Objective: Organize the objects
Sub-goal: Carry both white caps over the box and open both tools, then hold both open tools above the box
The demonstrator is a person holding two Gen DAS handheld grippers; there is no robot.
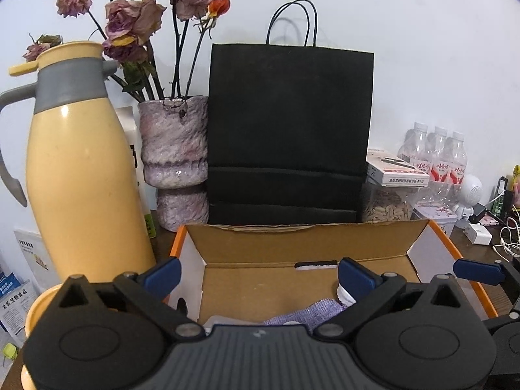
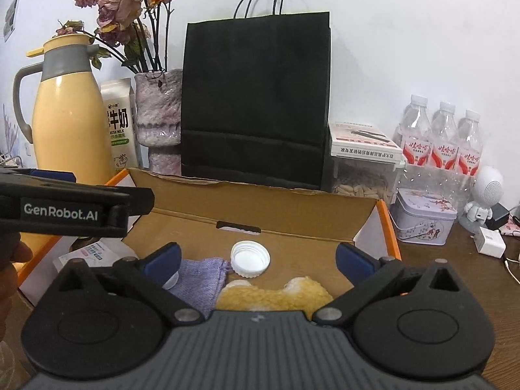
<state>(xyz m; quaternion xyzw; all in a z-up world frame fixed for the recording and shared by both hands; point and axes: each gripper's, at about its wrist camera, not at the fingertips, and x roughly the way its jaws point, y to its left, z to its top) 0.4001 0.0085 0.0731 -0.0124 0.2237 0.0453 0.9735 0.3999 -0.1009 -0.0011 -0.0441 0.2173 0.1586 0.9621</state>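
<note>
An open cardboard box with orange edges [image 1: 292, 243] [image 2: 292, 208] stands in front of me. In the right wrist view it holds a white plastic lid [image 2: 250, 258], a purple cloth pouch [image 2: 200, 281], a fluffy yellow toy [image 2: 276, 295] and a white packet [image 2: 94, 253]. The pouch also shows in the left wrist view [image 1: 308, 313]. My left gripper [image 1: 258, 274] is open and empty over the box. My right gripper [image 2: 258, 260] is open and empty over the box, above the toy. The left gripper's body shows at the left of the right wrist view [image 2: 74, 208].
Behind the box stand a black paper bag [image 1: 289, 130], a yellow thermos jug [image 1: 81, 169], a purple vase of dried roses [image 1: 175, 162] and a milk carton [image 2: 118, 123]. To the right are water bottles [image 2: 442, 136], a seed container [image 2: 364, 182], a small tin [image 2: 422, 221] and chargers [image 2: 490, 240].
</note>
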